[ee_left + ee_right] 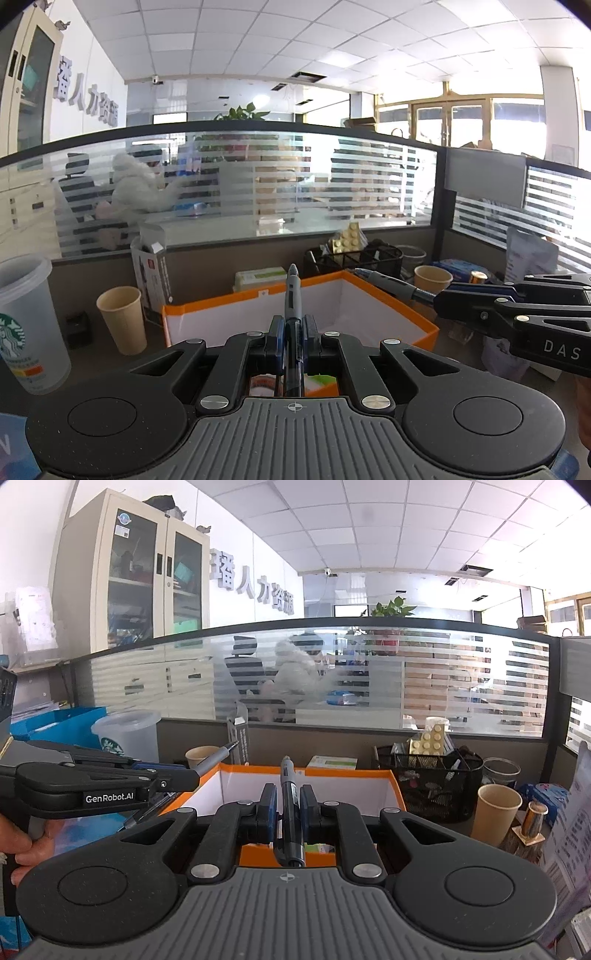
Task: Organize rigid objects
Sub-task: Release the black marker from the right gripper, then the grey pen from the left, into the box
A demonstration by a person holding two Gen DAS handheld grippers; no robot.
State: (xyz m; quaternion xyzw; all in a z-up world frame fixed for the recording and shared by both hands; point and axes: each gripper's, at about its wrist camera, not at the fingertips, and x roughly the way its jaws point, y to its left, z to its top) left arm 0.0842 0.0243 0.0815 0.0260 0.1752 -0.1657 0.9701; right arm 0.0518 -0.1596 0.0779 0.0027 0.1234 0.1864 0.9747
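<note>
Between the left gripper's [293, 332] pads sits a pen [293, 295], clamped; the right gripper [288, 805] clamps a second pen [287, 775]. Ahead of both lies the orange box [258, 295]; each should be lowered inside before release.

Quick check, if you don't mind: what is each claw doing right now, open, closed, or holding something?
Left claw: closed on a pen, tip pointing forward.
Right claw: closed on another pen, over the orange box.
</note>
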